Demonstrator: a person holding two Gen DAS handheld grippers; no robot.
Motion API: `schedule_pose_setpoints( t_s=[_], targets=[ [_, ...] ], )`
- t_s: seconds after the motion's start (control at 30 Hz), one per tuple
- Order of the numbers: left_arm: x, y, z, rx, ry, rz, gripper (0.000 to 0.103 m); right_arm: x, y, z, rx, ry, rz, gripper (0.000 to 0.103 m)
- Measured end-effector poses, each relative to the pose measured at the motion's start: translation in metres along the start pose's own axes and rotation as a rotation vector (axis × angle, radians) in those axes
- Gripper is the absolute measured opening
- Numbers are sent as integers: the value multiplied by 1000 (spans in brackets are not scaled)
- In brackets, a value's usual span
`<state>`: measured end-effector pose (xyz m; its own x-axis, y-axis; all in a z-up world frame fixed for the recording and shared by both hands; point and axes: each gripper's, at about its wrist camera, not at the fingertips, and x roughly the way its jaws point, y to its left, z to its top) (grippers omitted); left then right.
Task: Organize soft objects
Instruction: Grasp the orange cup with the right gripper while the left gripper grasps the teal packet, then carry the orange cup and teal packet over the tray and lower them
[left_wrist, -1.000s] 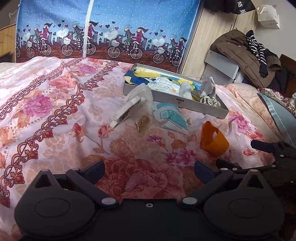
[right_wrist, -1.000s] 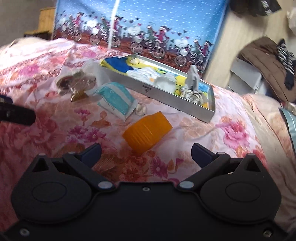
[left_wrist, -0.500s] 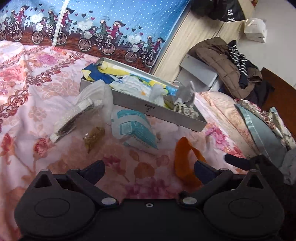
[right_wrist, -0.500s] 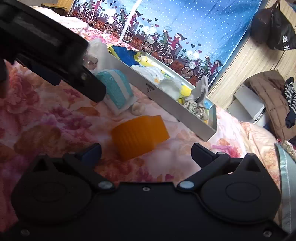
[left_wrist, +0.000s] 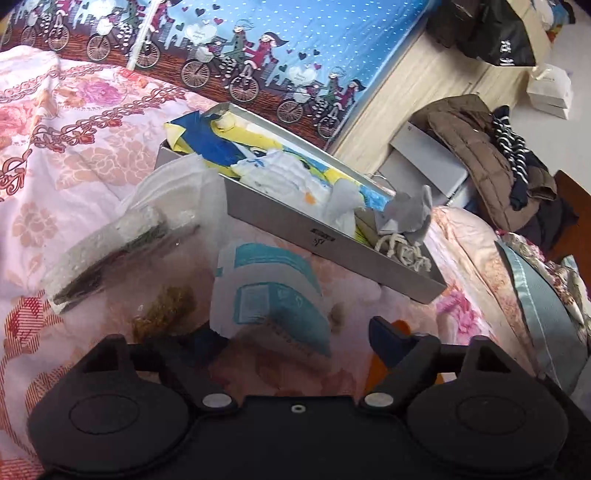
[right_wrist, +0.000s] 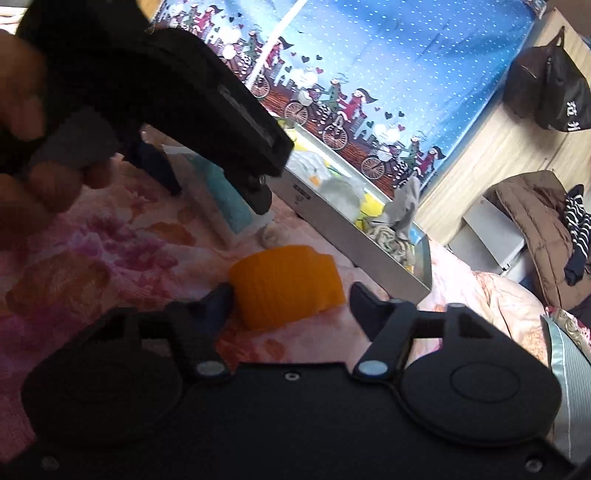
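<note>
The orange ribbed sleeve (right_wrist: 286, 286) lies on the bed near the tray's (left_wrist: 332, 247) near wall, between the jaws of the right tongs (right_wrist: 291, 295), which have just been closing; the left pad appears at its side, the right pad apart. The white-and-teal pack (left_wrist: 269, 291) lies between the left tongs (left_wrist: 295, 336), also closing, not yet gripped. The tray already holds cloths; both items and two clear bags (left_wrist: 122, 240) remain outside.
</note>
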<state>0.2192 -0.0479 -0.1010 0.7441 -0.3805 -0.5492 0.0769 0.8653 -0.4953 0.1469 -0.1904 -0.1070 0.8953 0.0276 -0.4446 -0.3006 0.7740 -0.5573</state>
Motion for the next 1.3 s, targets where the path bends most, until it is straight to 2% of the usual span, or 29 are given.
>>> schedule_pose_setpoints(
  t_s=[0.1, 0.17, 0.33, 0.47, 0.77, 0.9, 1.03, 1.17, 1.3],
  targets=[
    [3, -1, -3, 14, 0, 15, 67, 0, -3, 0, 6, 6, 19, 38],
    [2, -1, -3, 19, 2, 12, 56, 1, -4, 1, 8, 8, 23, 36],
    [0, 0, -4, -10, -4, 10, 54, 2, -6, 0, 8, 6, 28, 31],
    [1, -2, -5, 7, -3, 19, 43, -4, -3, 0, 13, 7, 44, 23],
    [-3, -8, -6, 70, -28, 6, 25, -4, -15, 1, 92, 16, 88, 15],
    [-11, -14, -6, 120, -47, -5, 22, -2, -25, 4, 139, 7, 105, 12],
    [-24, -26, -8, 182, -90, 9, 21, -6, -33, 6, 157, -28, 84, 11],
    [-40, -39, -3, 222, -144, 17, 21, -13, -38, 8, 159, -81, 12, 11],
    [-42, -56, 15, 307, -188, 50, 21, -1, -49, 18, 132, -170, -84, 11]
  ],
)
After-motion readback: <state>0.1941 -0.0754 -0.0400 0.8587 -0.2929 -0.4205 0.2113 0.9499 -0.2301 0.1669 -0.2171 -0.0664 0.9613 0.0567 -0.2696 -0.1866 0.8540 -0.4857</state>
